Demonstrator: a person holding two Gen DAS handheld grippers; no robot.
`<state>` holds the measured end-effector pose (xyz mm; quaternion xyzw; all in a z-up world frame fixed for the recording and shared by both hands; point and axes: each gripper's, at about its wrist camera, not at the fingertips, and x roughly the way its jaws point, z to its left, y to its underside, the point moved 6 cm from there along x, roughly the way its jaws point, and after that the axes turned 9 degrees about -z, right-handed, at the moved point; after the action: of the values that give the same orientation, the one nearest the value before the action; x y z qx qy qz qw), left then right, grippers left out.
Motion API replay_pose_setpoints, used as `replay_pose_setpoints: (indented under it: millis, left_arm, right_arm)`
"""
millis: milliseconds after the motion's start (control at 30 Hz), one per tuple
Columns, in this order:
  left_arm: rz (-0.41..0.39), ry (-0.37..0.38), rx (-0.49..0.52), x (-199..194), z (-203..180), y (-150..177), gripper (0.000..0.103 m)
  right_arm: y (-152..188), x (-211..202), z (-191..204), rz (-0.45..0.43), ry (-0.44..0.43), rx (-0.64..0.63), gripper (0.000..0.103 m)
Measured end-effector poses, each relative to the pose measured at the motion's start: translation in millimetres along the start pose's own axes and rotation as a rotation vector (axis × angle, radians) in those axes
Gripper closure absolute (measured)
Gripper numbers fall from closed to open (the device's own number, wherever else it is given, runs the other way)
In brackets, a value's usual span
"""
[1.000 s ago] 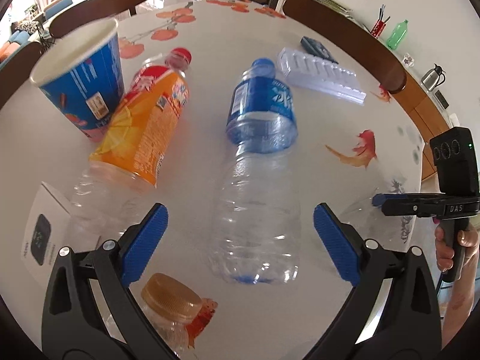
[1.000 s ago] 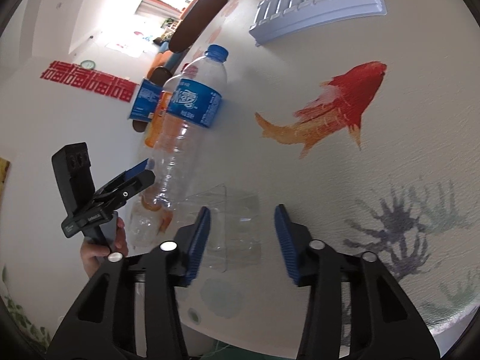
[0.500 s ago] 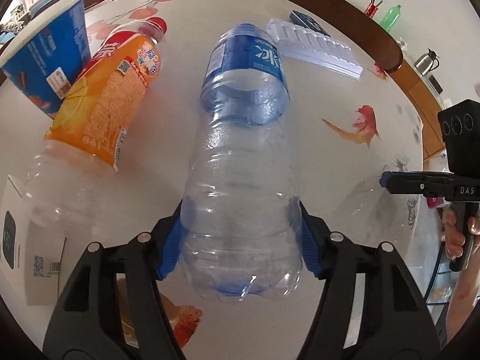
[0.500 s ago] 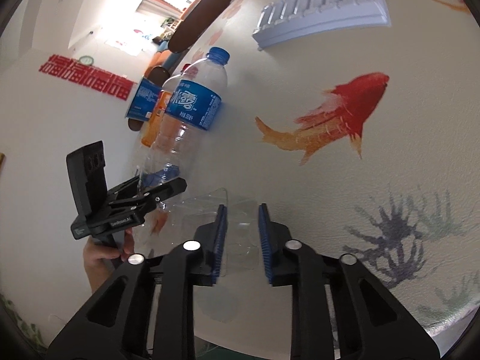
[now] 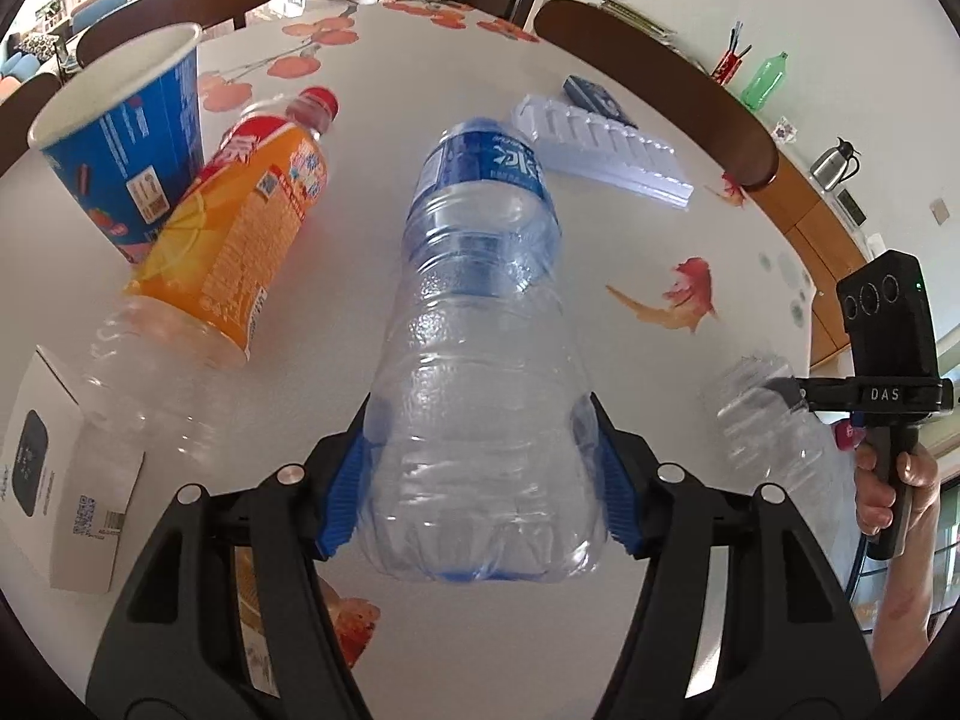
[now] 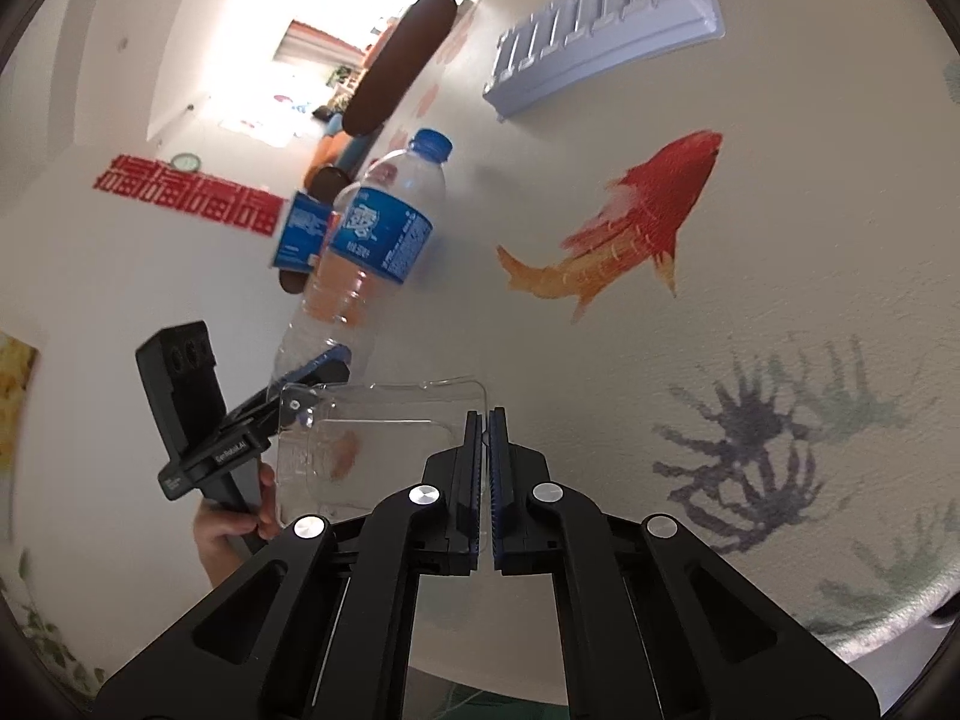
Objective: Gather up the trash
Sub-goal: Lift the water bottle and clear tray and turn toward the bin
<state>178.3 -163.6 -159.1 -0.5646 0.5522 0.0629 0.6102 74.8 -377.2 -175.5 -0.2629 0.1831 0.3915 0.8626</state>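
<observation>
My left gripper (image 5: 480, 480) is shut on the base of a clear water bottle (image 5: 480, 312) with a blue label and cap, and holds it tilted above the table. In the right wrist view the same bottle (image 6: 378, 240) slants up from the left gripper (image 6: 324, 366). My right gripper (image 6: 485, 420) is shut on the right edge of a clear plastic blister tray (image 6: 372, 438), which hangs off to its left. From the left wrist view that tray (image 5: 762, 414) is a blur at the tips of the right gripper (image 5: 789, 389).
On the fish-patterned table (image 5: 660, 228) lie an orange juice bottle (image 5: 240, 240), a blue paper cup (image 5: 132, 138), a white box (image 5: 60, 462), a pale ridged plastic tray (image 5: 600, 144) and a dark card pack (image 5: 594, 96). A gold-capped bottle (image 5: 258, 600) lies under the left gripper. Chairs ring the far edge.
The left jaws came in from wide open onto the water bottle, which now stands off the table. The right jaws closed on the clear tray's edge and lifted it.
</observation>
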Motion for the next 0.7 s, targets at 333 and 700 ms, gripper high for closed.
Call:
replay_pose_setpoints:
  millis: [333,700]
  left_arm:
    - [-0.047,0.04,0.028,-16,-35,-12,0.042]
    - [-0.059,0.169,0.169,-20,-141,-17,0.042]
  right_arm:
    - [-5,-45,-3,-0.09,-0.036,0.006,0.1]
    - [11,-157,-52,-0.276,-0.025,0.084,0.1]
